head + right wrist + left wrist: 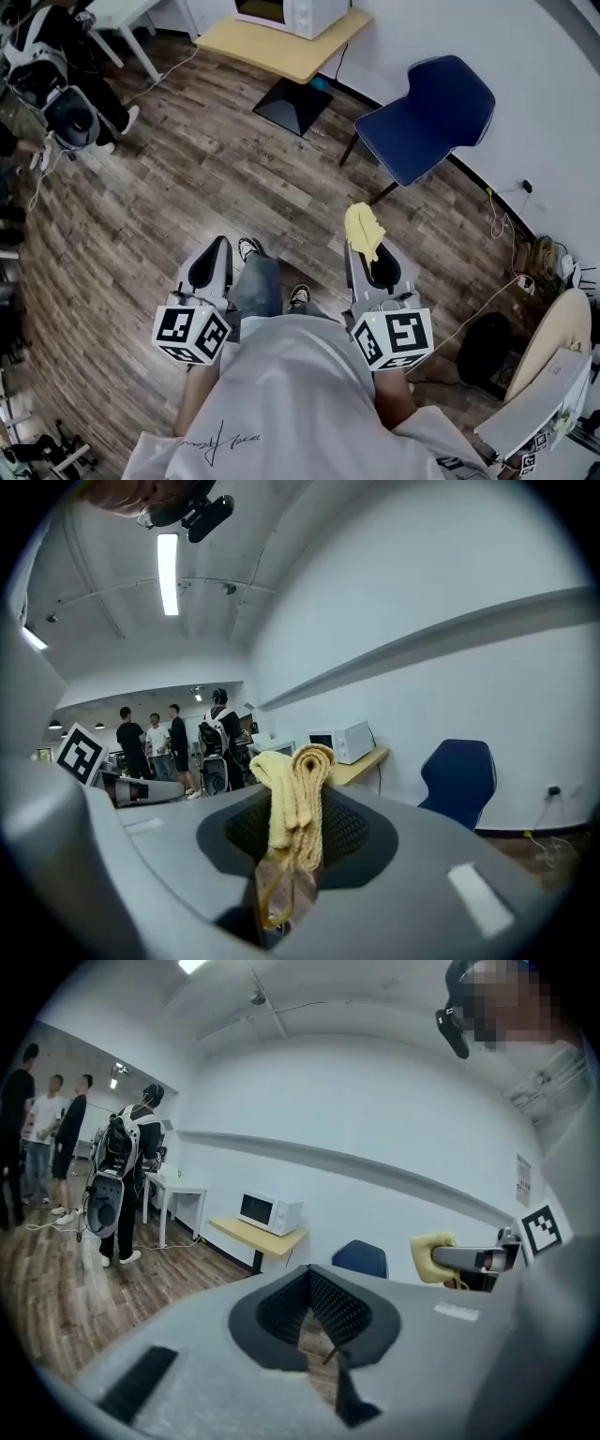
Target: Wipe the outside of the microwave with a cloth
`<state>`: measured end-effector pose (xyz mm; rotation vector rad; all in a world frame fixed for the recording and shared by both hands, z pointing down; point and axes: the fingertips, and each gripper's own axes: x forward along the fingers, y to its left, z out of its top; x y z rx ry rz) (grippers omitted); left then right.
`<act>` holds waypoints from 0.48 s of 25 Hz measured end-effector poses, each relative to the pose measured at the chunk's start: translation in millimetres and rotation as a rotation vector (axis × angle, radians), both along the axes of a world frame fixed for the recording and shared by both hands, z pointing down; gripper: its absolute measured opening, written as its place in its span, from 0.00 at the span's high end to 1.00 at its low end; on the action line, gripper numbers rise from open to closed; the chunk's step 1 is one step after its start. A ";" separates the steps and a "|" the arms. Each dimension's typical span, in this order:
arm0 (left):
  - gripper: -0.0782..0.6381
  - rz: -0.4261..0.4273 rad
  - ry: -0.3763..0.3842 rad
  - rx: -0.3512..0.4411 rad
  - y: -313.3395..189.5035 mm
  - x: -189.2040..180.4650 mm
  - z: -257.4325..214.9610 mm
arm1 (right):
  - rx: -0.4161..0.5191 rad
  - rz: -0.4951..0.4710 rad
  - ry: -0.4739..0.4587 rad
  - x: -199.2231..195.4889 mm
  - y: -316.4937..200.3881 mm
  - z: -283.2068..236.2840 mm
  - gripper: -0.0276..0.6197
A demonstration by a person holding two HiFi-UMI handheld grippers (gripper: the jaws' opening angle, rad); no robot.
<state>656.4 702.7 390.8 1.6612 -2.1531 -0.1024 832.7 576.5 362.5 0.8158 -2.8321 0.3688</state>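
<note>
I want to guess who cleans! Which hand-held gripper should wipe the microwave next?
Right, probably: the right hand-held gripper is shut on the yellow cloth, while the left hand-held gripper is shut with nothing in it.

My head camera looks steeply down at brown wood-plank floor (187,178). Cameras on the left hand-held gripper (219,246) and right hand-held gripper (366,251) face out across the room; all share the distant white box-shaped microwave (269,1213) and dark blue chair (457,775).

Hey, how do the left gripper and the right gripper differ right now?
The left grey gripper is empty; the right grey gripper holds a folded yellow cloth. The left's jaws meet; the right's clamp the cloth between them. Both point forward, side by side.
</note>
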 end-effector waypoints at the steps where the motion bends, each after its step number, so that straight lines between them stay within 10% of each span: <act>1: 0.88 -0.001 -0.011 -0.007 -4.0 -3.5 0.8 | -0.005 0.002 0.006 -2.9 -5.1 2.3 0.78; 12: 0.90 0.019 -0.064 -0.031 -72.0 -70.8 2.5 | -0.004 -0.025 0.084 -84.7 -66.6 8.0 0.79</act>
